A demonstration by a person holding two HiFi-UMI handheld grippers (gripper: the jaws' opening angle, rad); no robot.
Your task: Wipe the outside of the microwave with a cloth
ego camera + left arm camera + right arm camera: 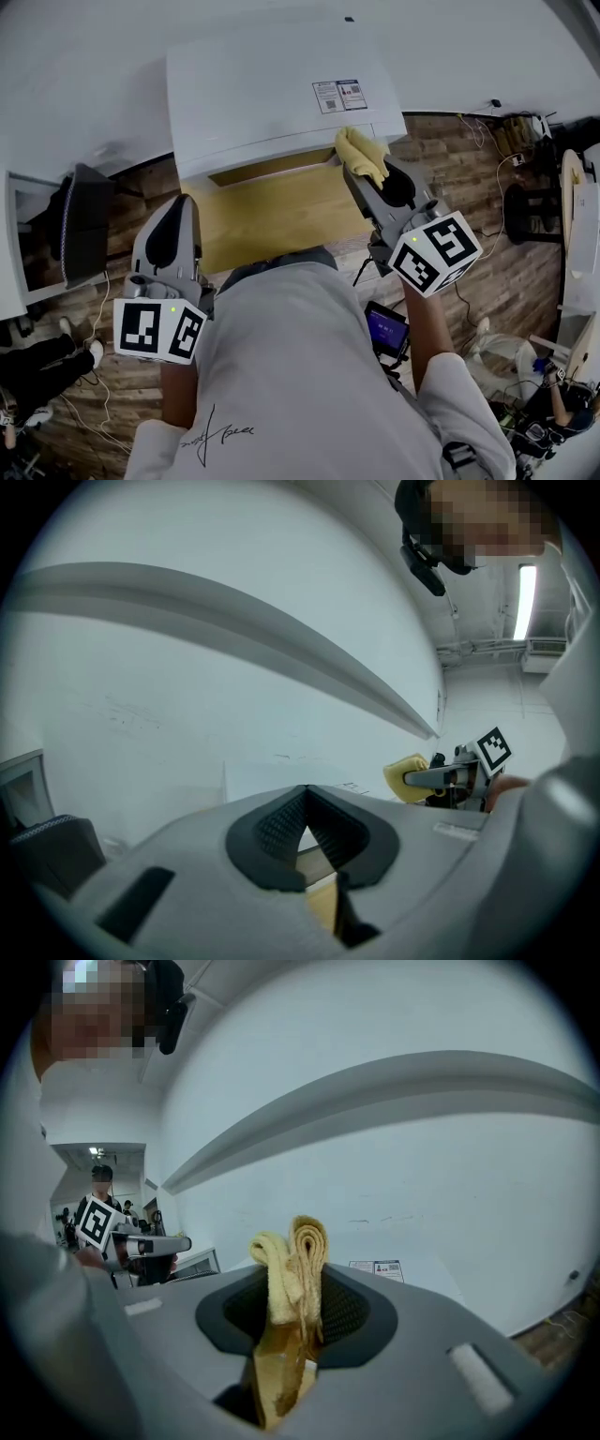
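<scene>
The white microwave [272, 94] stands on a yellow table [281, 216], seen from above, with a label on its top. My right gripper [363, 172] is shut on a folded yellow cloth [360, 152] at the microwave's front right corner. In the right gripper view the cloth [295, 1251] sticks up between the pads, with the microwave [403, 1269] behind it. My left gripper [186, 202] hovers by the table's left edge, shut with nothing in it; its tips [306, 797] meet. The left gripper view also shows the cloth [405, 775] at the right.
A black chair [84, 234] and a white desk [14, 253] stand at the left on the wooden floor. Cables and a round stool [517, 211] lie to the right. A small screen [386, 330] hangs at my waist. Other people are at the lower left and right.
</scene>
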